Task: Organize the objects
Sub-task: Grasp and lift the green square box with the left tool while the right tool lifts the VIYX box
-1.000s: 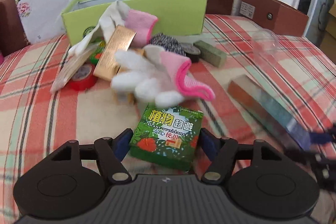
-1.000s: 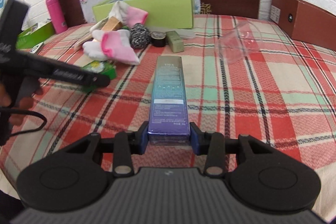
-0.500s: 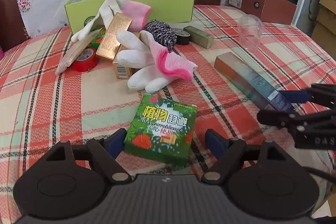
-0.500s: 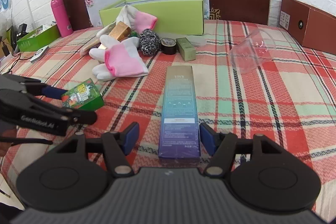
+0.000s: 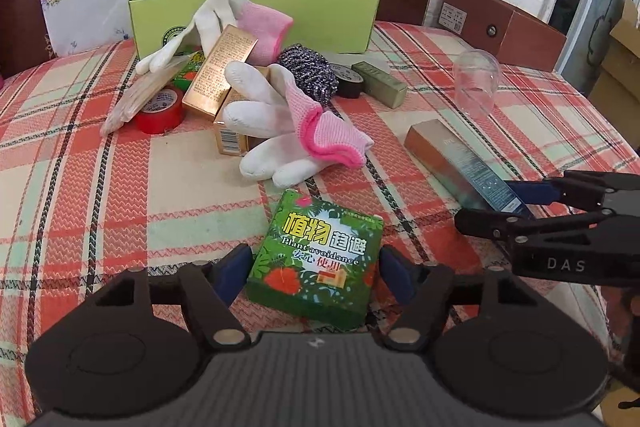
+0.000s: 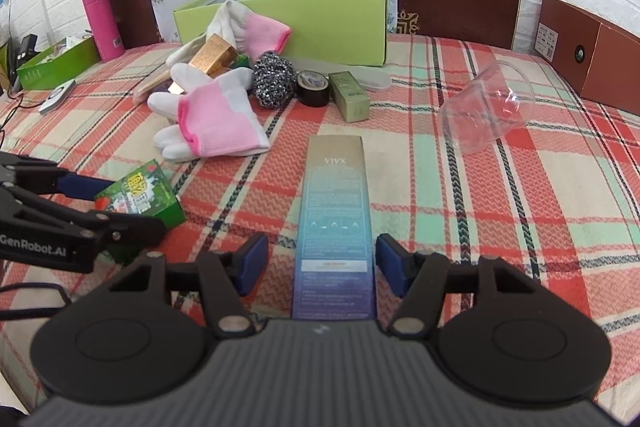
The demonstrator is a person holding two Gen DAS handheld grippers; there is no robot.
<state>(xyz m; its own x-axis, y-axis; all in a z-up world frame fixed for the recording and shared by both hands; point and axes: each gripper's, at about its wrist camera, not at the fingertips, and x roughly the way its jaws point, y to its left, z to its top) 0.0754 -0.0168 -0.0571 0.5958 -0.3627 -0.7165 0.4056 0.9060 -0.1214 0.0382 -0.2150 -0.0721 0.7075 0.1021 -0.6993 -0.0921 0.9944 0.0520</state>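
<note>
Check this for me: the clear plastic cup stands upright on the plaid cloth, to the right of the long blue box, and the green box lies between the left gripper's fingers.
Wrong on one point: the clear plastic cup lies on its side, as the right wrist view shows. It is indeed on the plaid cloth, right of the long blue box, and the green box lies between the left gripper fingers.

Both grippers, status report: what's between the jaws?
Left gripper open, astride green box. Right gripper open, jaws just closing, astride long blue box; pads clear. Glove lies ahead of the green box.

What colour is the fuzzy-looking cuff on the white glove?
Pink. The glove's cuff shows best in the right wrist view.
</note>
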